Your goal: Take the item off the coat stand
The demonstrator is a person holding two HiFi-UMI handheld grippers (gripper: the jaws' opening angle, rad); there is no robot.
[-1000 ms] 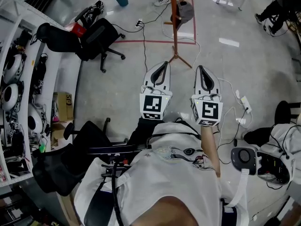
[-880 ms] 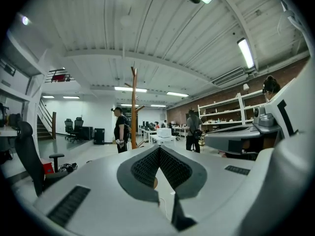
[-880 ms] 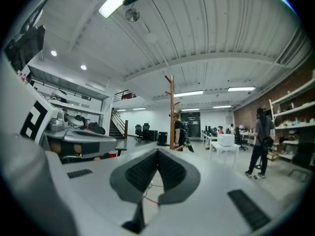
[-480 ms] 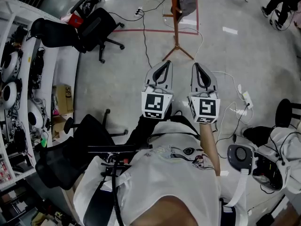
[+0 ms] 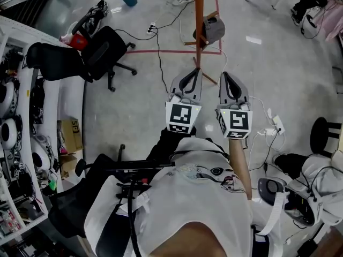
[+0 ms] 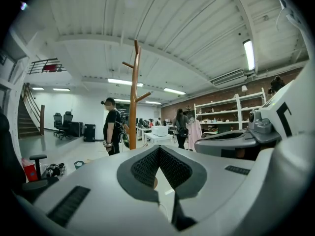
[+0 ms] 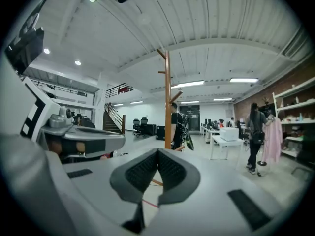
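Since the grey bag-like item (image 5: 213, 30) hangs on the tall orange wooden coat stand (image 5: 199, 25), L gripper (image 5: 188, 75) & R gripper (image 5: 229, 76) aim there, jaws closed on nothing.

Your head camera looks steeply down past your chest to the floor (image 5: 134, 106), the coat stand (image 5: 199, 15) at its top edge. Both gripper cameras face level along their jaws, sharing that stand near ahead.
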